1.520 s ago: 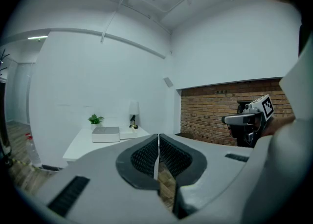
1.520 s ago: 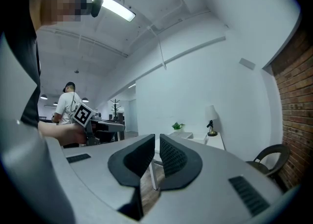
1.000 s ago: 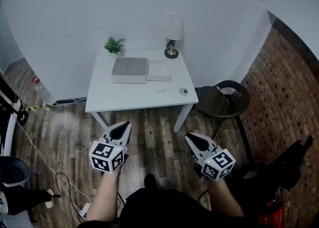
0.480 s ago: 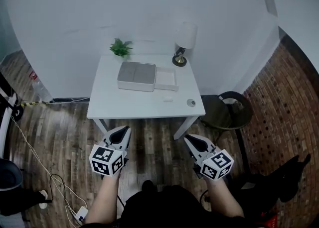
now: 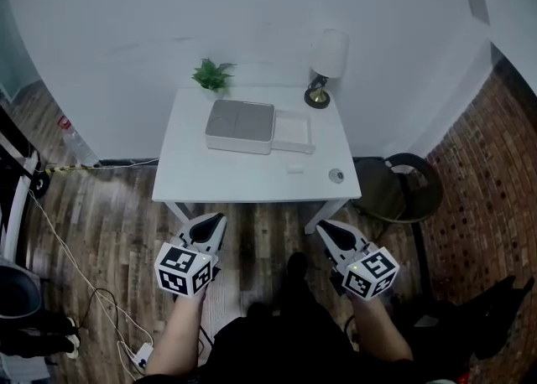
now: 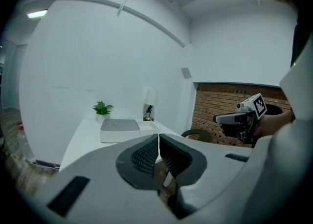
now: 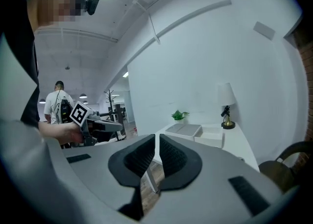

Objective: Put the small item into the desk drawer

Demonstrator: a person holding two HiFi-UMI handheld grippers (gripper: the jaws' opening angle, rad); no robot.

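**Approach to the tabletop, head view.** The left hand-held gripper (image 5: pixel 213 222) and the right hand-held gripper (image 5: pixel 328 230) are held over the dark wood-plank floor (image 5: pixel 109 215). Both are short of the near edge of the white rectangular tabletop (image 5: pixel 226 174) and well apart from everything on it. In each gripper's own view the ribbed black pads are drawn together to a thin slit with nothing between them — both clenched, both empty.

The small white oblong item (image 5: pixel 294 169) lies on the right half of the tabletop, near the front edge. It is ahead of the right hand-held gripper and slightly to its left. Its long axis appears to run along the front edge, though it is too small for its material to be told. A small round grey object (image 5: pixel 336 176) lies near it, closer to the right corner. Which of the two the task means cannot be settled, but both lie on the right side, so the right hand-held gripper is judged the nearer.

Behind the item, the shallow white drawer (image 5: pixel 292 129) is pulled out to the right of a flat, grey-topped box with rounded corners (image 5: pixel 240 122) — open-topped and apparently empty. The coming move is judged to be a forward reach over the near edge. A white-shaded lamp on a brass-coloured base (image 5: pixel 325 59) and a small green potted plant (image 5: pixel 213 75) stand at the back edge.
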